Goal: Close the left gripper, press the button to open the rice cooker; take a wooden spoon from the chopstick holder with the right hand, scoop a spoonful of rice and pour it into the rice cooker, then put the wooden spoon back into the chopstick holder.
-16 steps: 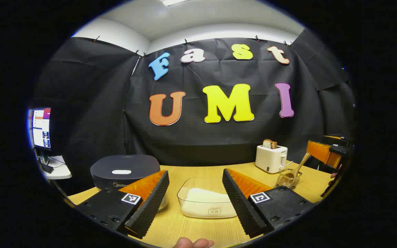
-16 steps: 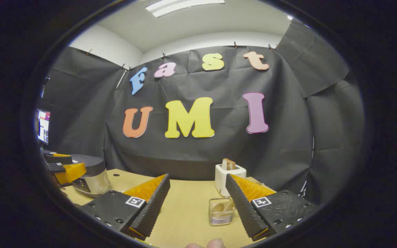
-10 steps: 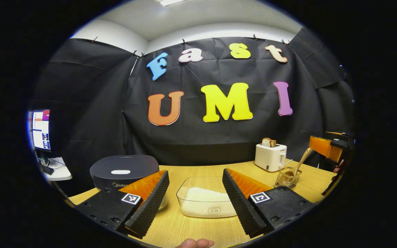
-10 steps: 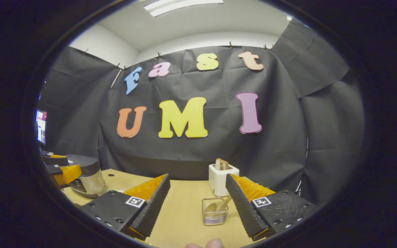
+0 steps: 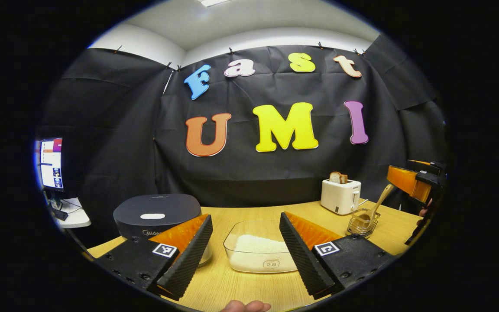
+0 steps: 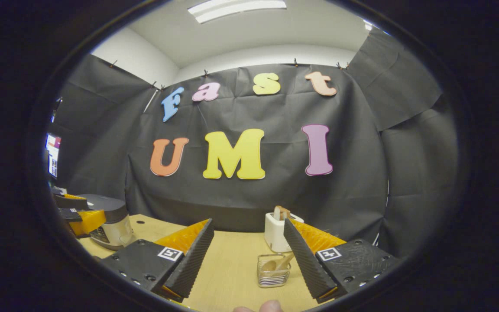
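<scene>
The rice cooker (image 5: 157, 215) sits shut at the far-left side of the wooden table (image 5: 249, 286), its dark lid down and a pale oval patch, likely the release button (image 5: 152, 216), on top. In the left gripper view it lies ahead and to the left of the left gripper (image 5: 246, 255), whose 2 fingers stand wide apart with nothing between them. Judged from this, the first step is not yet done: the fingers must come together, then swing left and down onto that lid patch. The left gripper is plainly the nearer of the 2; in the right gripper view it shows beside the cooker at the far left edge.

Straight between the left fingers stands a clear container (image 5: 261, 248), holding a low bed of white rice (image 5: 256, 245). Farther right, a wire chopstick holder (image 5: 363, 223) carries the wooden spoon (image 5: 376, 206), bowl down and handle leaning up and to the right. In the right gripper view that holder sits just ahead, near the inner edge of the right-hand finger, with the right gripper (image 6: 247, 255) also spread open and empty. A white toaster (image 5: 340, 196) with bread in its slot stands behind the holder, and a lit monitor (image 5: 51, 161) glows at far left.
</scene>
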Motion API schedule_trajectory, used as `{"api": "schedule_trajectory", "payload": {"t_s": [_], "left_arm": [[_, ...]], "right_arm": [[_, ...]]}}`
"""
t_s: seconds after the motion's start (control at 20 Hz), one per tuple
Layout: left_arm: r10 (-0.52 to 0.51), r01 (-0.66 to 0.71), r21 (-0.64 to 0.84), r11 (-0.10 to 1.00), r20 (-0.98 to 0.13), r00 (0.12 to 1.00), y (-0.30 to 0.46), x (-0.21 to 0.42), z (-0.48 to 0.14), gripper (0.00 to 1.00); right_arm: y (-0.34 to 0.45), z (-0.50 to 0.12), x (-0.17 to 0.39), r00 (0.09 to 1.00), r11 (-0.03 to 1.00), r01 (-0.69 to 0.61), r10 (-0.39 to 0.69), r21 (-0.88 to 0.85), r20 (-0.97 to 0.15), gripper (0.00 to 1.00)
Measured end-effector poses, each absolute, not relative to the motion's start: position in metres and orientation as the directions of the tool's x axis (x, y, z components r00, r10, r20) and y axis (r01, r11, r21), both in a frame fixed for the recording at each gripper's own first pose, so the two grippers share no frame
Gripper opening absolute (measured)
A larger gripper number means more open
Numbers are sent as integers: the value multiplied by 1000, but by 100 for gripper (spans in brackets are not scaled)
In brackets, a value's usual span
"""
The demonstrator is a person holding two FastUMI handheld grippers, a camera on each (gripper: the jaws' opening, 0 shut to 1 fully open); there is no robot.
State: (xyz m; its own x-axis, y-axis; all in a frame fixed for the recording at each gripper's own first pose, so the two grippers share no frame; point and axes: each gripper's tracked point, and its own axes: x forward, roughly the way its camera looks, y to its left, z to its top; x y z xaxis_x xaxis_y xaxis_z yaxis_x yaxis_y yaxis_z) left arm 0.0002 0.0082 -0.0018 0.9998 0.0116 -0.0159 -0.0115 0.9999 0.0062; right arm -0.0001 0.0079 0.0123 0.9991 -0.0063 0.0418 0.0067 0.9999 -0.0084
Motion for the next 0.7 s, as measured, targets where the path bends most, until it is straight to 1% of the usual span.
{"api": "schedule_trajectory", "payload": {"t_s": [0.15,0.3,0.4,0.45,0.5,0.55,0.7], "left_arm": [[32,-33,-22,999,-29,999,16,0,-3,99],[54,-54,-10,998,-46,997,29,2,-4,99],[68,-67,17,998,-67,995,45,0,-3,92],[82,-80,29,996,-78,994,56,0,-1,87],[86,-84,26,996,-86,993,66,0,1,85],[67,-65,24,998,-97,993,71,1,4,81],[58,-59,-4,998,-175,983,102,7,7,76]], "right_arm": [[18,5,3,1000,1000,-21,21,4,23,97],[22,2,4,999,999,-44,44,0,20,96],[23,3,5,998,999,-52,52,-9,33,96],[24,3,6,998,998,-57,58,-16,40,96],[28,1,7,997,998,-68,69,-18,42,96],[33,-2,8,995,996,-88,88,-12,38,96],[39,-14,8,991,991,-132,132,-2,15,96]]}}
